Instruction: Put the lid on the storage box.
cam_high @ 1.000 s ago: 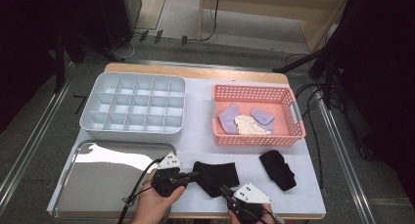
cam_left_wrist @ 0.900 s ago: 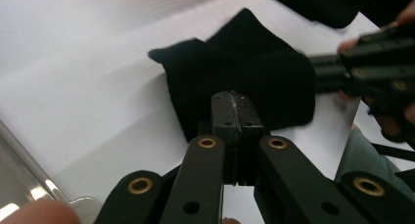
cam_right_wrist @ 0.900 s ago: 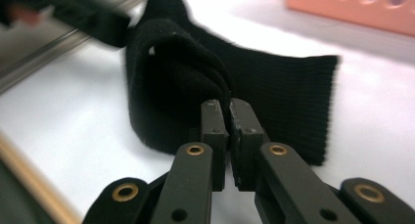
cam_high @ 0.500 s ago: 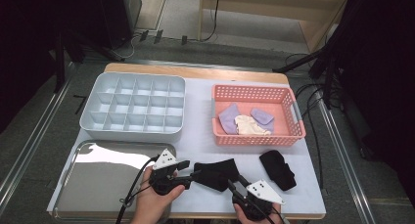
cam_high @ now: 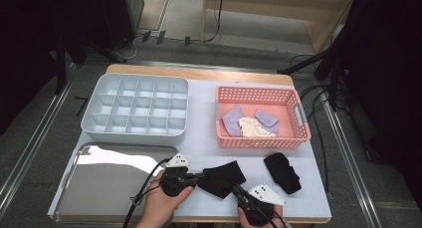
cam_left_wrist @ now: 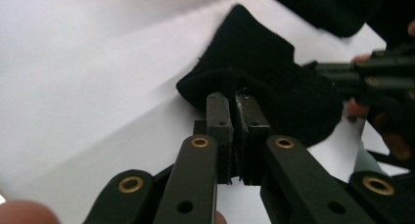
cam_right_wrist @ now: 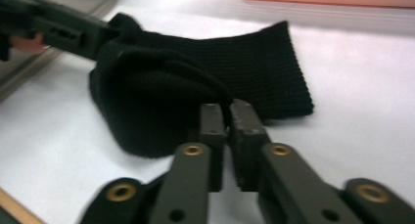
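Observation:
A black sock (cam_high: 221,177) lies flat on the white table near its front edge. My left gripper (cam_high: 201,177) reaches in from the left. Its jaws have just been closing and are now shut on the sock's (cam_left_wrist: 274,82) bunched left edge, as the left gripper view (cam_left_wrist: 237,99) shows. My right gripper (cam_high: 234,188) comes from the front right. Its jaws have likewise just been closing and now pinch a fold of the sock (cam_right_wrist: 195,82) at its near edge (cam_right_wrist: 226,109). The other gripper's black jaws (cam_right_wrist: 63,31) show at the sock's far left.
A second black sock (cam_high: 282,172) lies to the right. A pink basket (cam_high: 301,133) at the back right holds lavender and cream socks. A grey compartment tray (cam_high: 134,133) stands at the back left, and a shiny metal tray (cam_high: 99,183) at the front left.
Both grippers stay at the black sock. The right gripper has shifted slightly to the right, and the sock's near edge is a little more bunched.

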The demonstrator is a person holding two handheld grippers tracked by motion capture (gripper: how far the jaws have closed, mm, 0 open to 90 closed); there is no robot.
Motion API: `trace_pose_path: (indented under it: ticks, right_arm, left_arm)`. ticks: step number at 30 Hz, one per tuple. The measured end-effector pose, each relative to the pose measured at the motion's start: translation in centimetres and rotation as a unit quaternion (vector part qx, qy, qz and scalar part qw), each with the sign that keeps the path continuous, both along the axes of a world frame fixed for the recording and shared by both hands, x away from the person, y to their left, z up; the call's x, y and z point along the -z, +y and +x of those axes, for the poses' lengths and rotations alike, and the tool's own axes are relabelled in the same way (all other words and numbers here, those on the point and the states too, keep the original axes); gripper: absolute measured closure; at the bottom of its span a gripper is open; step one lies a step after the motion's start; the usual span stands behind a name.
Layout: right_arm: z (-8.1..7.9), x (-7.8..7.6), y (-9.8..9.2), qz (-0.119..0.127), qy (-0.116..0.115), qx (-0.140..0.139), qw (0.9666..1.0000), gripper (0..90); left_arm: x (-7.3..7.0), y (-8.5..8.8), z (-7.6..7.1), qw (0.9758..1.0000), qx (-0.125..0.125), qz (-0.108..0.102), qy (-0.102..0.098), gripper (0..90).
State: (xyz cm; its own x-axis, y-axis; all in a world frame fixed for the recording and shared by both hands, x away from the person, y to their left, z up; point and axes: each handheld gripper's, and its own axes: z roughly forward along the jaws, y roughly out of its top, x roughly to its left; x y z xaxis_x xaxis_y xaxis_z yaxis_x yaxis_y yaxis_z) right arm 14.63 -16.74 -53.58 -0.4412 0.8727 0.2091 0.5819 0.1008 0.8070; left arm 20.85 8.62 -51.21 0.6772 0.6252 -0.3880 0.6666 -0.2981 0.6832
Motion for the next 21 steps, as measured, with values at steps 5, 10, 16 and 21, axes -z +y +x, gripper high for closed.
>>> trace_pose_path:
  ticks: [5,10,16,21]
  right_arm:
    - [1.4,-0.4,0.2,-0.008,0.013,0.0,0.9999,89.8]
    - [2.3,-0.4,0.9,-0.005,-0.006,0.001,1.0,83.3]
    - [0.5,-1.4,0.1,0.035,-0.032,0.009,0.9989,72.1]
    - [-2.5,-1.8,-0.2,0.053,-0.032,0.006,0.998,63.0]
  left_arm:
    - [-0.3,0.0,-0.9,0.9997,0.021,0.003,-0.008,88.2]
    - [-0.6,0.3,-1.9,0.9994,0.029,0.0,-0.017,87.2]
    - [-0.7,1.0,-1.8,0.9998,0.018,-0.005,-0.005,86.0]
    - [-0.5,0.4,-1.6,0.9998,0.019,0.004,-0.001,86.2]
